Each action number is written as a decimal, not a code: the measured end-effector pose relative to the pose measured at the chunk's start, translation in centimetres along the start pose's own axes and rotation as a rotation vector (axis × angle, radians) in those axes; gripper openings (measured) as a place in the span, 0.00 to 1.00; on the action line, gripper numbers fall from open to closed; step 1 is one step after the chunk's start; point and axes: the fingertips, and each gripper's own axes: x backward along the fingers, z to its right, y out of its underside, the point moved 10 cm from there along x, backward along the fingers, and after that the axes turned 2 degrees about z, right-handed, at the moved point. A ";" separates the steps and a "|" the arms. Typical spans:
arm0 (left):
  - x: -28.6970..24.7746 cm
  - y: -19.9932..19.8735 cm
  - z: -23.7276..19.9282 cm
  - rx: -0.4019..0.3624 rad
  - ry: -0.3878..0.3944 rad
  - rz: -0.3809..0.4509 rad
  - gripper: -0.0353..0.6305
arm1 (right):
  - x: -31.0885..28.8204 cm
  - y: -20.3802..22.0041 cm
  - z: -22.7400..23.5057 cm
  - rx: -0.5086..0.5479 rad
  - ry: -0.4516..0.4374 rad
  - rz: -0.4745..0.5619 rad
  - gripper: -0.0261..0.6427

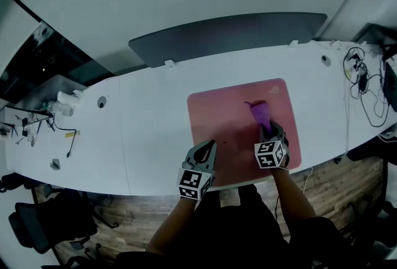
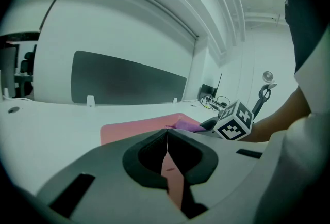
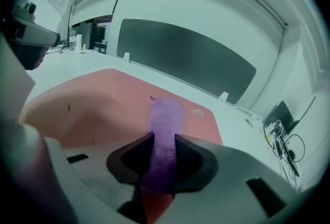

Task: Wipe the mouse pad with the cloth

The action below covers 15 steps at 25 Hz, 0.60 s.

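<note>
A pink mouse pad lies on the white desk in front of me. My right gripper is shut on a purple cloth, which trails forward from the jaws onto the pad's right half. Over the pad's near left corner my left gripper rests with its jaws shut on nothing. In the left gripper view the cloth and the right gripper's marker cube show to the right.
A dark grey divider panel runs along the desk's far edge. Cables lie at the far right, small items and a wire at the left. Two round grommets sit in the white desk. Wooden floor shows below the near edge.
</note>
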 end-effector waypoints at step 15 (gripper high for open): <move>-0.5 -0.2 1.7 -0.013 0.025 0.019 0.09 | 0.1 2.9 5.3 0.005 0.117 -0.039 0.22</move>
